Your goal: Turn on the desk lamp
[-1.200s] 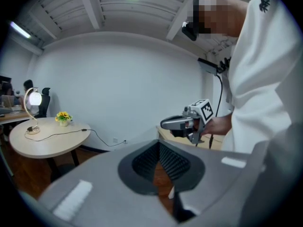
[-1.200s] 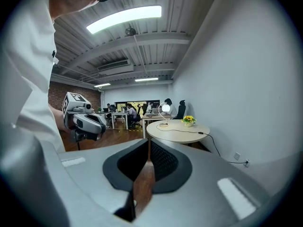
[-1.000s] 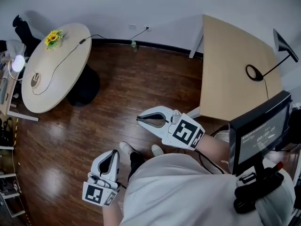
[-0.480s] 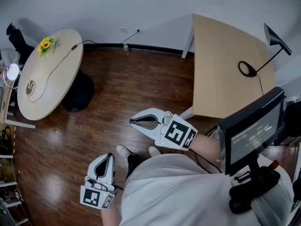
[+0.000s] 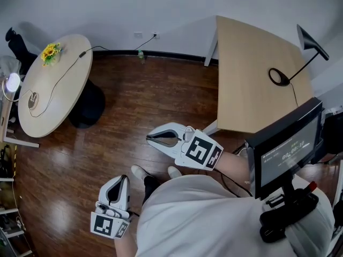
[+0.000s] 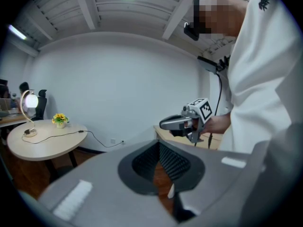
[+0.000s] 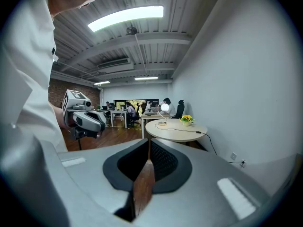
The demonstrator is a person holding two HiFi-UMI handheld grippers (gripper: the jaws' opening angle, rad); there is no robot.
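A black desk lamp [image 5: 312, 42] with a ring base [image 5: 278, 76] stands unlit on the rectangular wooden table [image 5: 246, 90] at the right. A second lamp with a glowing round globe [image 5: 12, 81] stands on the round table [image 5: 59, 90] at the left, also seen as the globe lamp [image 6: 30, 100] and the globe lamp [image 7: 164, 108]. My right gripper [image 5: 150, 138] hangs shut over the floor, left of the rectangular table, holding nothing. My left gripper [image 5: 122, 179] is low by my body, shut and empty. Each shows in the other's view: right gripper [image 6: 182, 123], left gripper [image 7: 84, 117].
Dark wood floor [image 5: 144, 100] lies between the two tables. A cable [image 5: 64, 74] and a sunflower pot [image 5: 51, 51] sit on the round table. A black screen [image 5: 284, 149] is mounted in front of my chest. Office desks with people [image 7: 120, 110] stand far behind.
The head view has swung, so both tables slid left in the picture. Both grippers shifted slightly left and down with it and stay shut.
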